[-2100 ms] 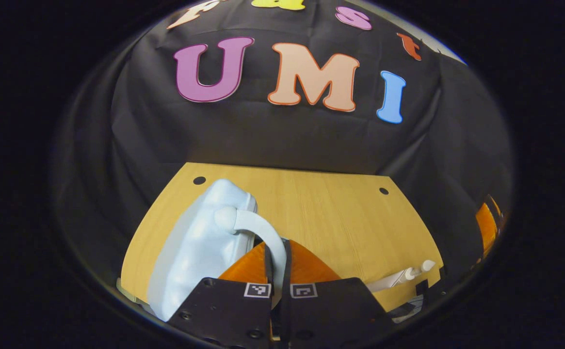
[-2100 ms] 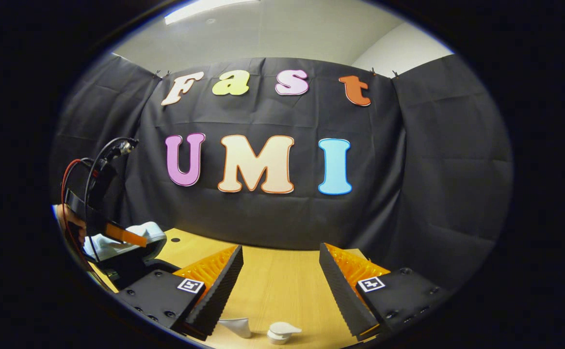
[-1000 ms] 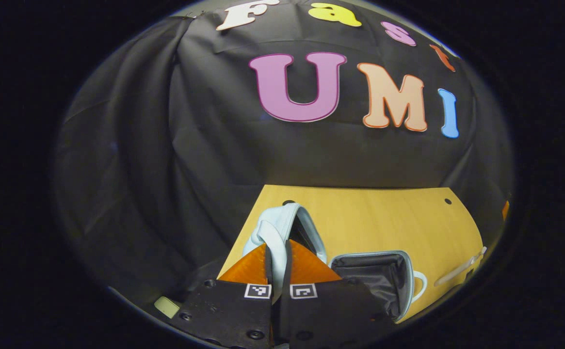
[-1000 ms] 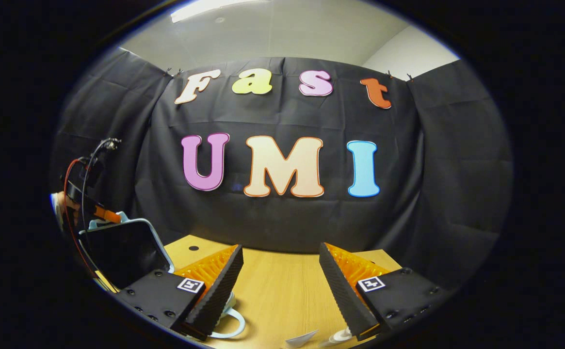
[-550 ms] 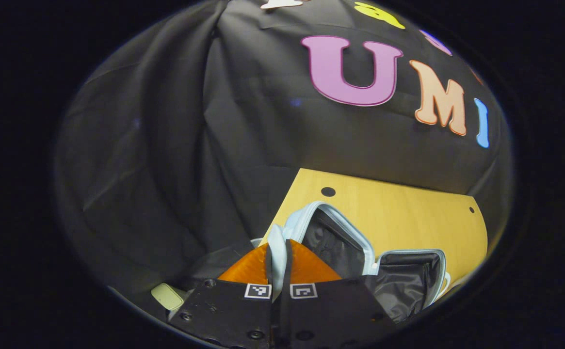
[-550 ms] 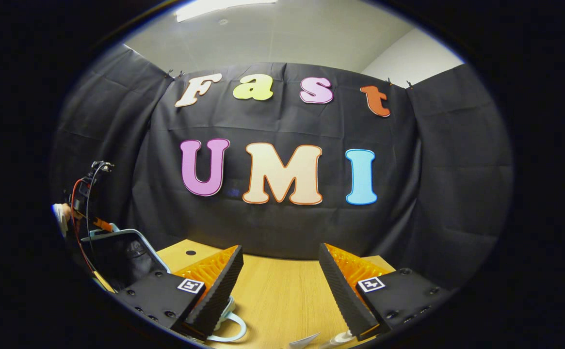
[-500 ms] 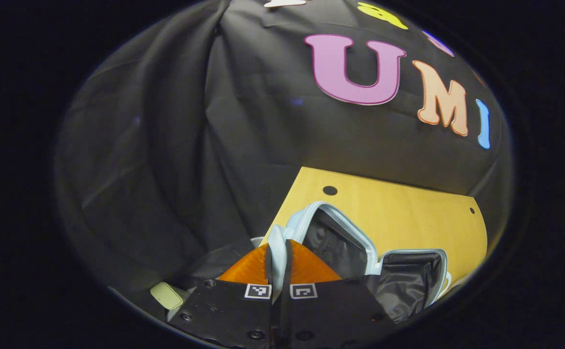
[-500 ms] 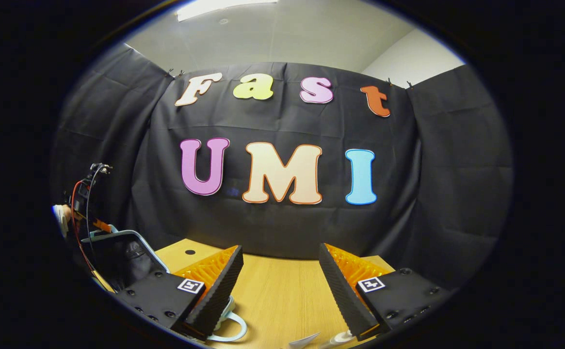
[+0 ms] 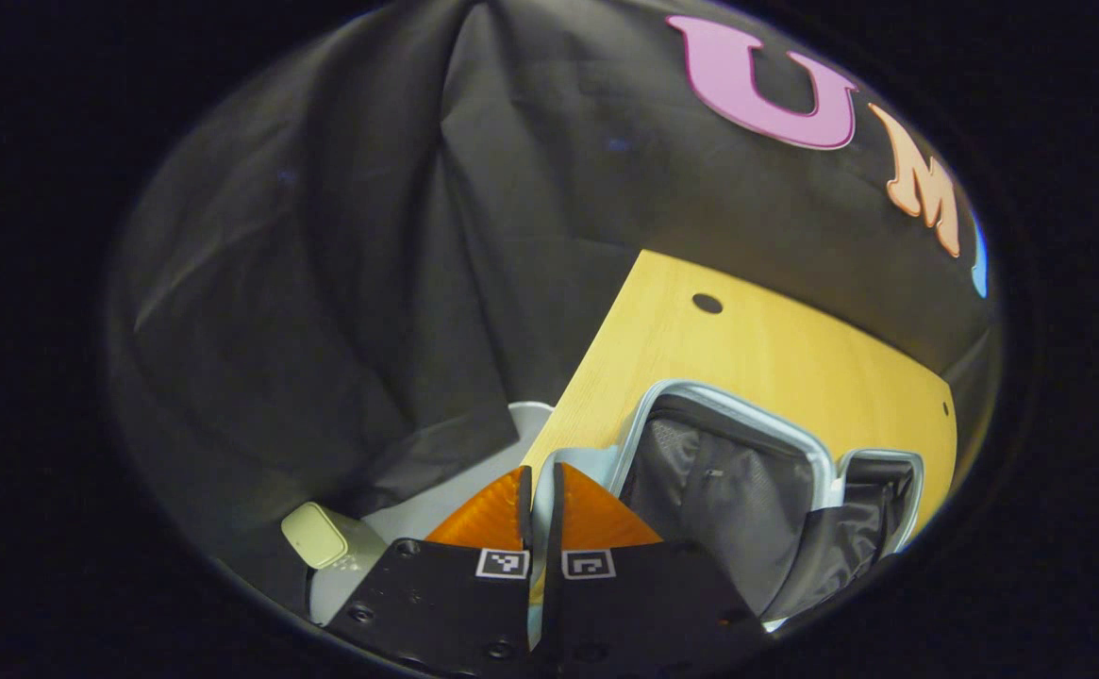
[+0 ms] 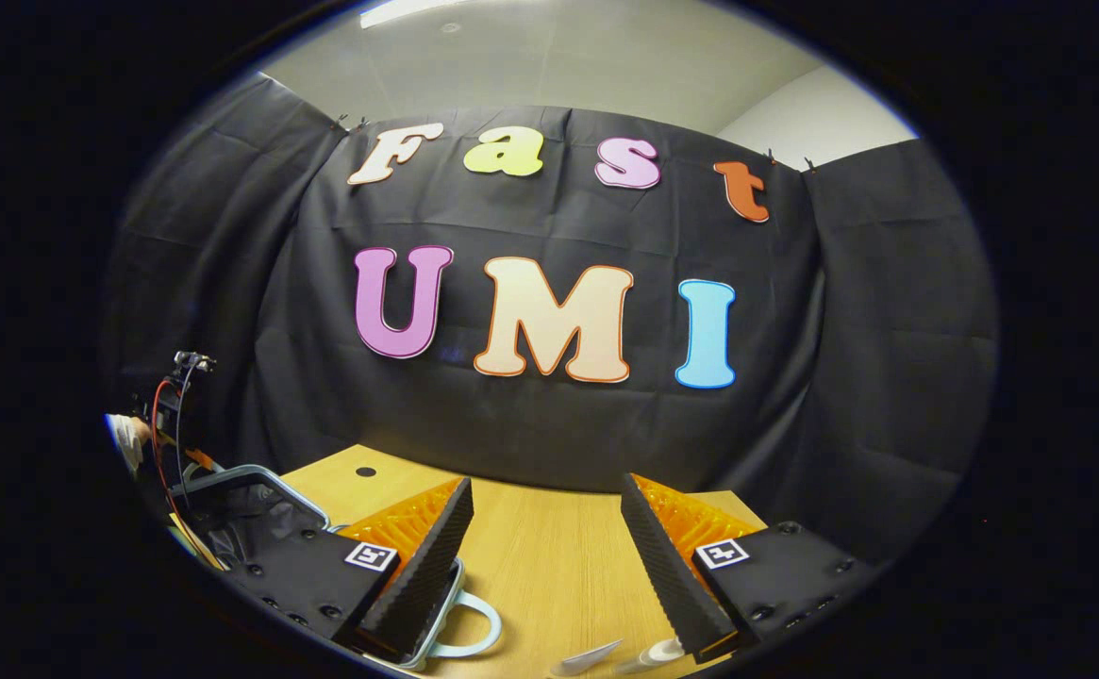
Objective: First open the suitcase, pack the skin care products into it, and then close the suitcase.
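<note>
The left gripper (image 9: 538, 490), at six o'clock in the left gripper view, has its fingers pinched on the pale handle of the suitcase (image 9: 728, 471), which lies open on the table (image 9: 747, 349) toward four o'clock. Easing the lid fully flat before letting go seems wise. The right gripper (image 10: 544, 538) hangs wide open and empty above white skin care products (image 10: 648, 653) at six o'clock; I can read no labels.

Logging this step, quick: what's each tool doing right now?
Left tool: closed on the suitcase lid's handle.
Right tool: open, holding nothing, above the table.
</note>
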